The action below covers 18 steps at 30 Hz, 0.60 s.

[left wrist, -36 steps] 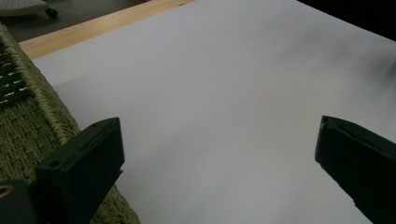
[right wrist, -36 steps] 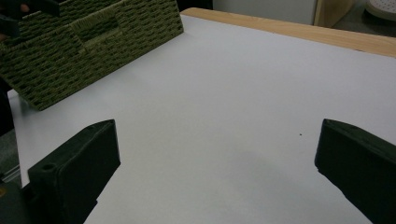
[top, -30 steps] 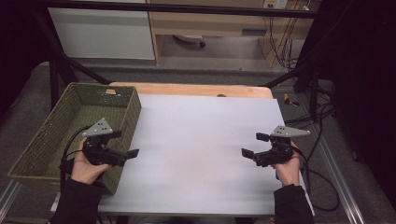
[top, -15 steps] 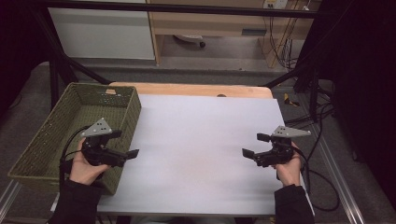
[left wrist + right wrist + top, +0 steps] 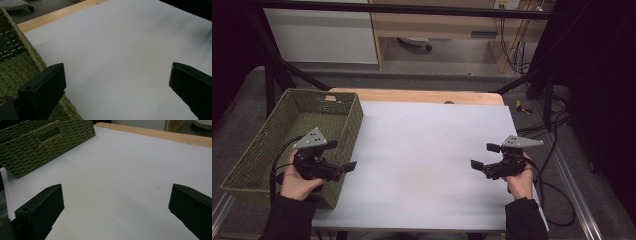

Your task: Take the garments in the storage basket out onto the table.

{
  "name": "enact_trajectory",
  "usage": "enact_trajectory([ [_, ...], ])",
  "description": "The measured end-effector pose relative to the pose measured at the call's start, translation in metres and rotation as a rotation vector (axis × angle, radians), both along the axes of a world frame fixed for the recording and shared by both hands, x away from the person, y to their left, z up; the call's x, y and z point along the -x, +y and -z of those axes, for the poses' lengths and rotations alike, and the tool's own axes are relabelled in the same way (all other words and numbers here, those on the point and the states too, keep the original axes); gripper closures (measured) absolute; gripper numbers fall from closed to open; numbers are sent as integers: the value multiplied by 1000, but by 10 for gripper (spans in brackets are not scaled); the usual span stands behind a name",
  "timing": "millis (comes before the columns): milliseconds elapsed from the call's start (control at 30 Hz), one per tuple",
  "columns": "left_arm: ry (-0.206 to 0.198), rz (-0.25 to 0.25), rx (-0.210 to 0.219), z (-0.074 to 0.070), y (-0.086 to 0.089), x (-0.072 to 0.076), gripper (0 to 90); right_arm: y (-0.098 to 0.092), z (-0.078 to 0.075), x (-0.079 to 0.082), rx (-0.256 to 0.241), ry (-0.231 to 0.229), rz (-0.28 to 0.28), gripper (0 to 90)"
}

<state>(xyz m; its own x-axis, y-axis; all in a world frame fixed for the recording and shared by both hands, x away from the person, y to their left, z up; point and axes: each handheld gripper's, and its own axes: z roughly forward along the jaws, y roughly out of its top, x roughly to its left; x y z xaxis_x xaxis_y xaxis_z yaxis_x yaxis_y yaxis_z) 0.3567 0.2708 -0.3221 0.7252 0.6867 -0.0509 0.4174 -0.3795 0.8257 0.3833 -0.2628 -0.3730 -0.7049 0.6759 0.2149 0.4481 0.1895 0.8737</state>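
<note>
My left gripper [image 5: 341, 155] hangs over the near right corner of a green woven basket [image 5: 262, 142], open and empty, held in a person's hand. In the left gripper view its jaws [image 5: 117, 82] stand wide apart above the white table sheet [image 5: 120, 50], with the basket rim [image 5: 30, 53] at the left. My right gripper [image 5: 484, 156] is low over the right side of the white sheet [image 5: 427, 140], also open with nothing between its fingers. From the right gripper view [image 5: 115, 207] the basket's outer wall [image 5: 45, 142] lies far off at the upper left.
The basket looks empty inside. A strip of bare wooden tabletop [image 5: 412, 96] runs along the far edge of the sheet. Black frame poles [image 5: 282, 75] rise behind the basket. Cables [image 5: 552, 130] trail on the floor right of the table.
</note>
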Motion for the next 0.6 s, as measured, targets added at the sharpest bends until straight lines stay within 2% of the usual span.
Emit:
enact_trajectory([
  [600,12,-50,-20,-3,16,5,7,0,2,-1,15,6,2,7],
])
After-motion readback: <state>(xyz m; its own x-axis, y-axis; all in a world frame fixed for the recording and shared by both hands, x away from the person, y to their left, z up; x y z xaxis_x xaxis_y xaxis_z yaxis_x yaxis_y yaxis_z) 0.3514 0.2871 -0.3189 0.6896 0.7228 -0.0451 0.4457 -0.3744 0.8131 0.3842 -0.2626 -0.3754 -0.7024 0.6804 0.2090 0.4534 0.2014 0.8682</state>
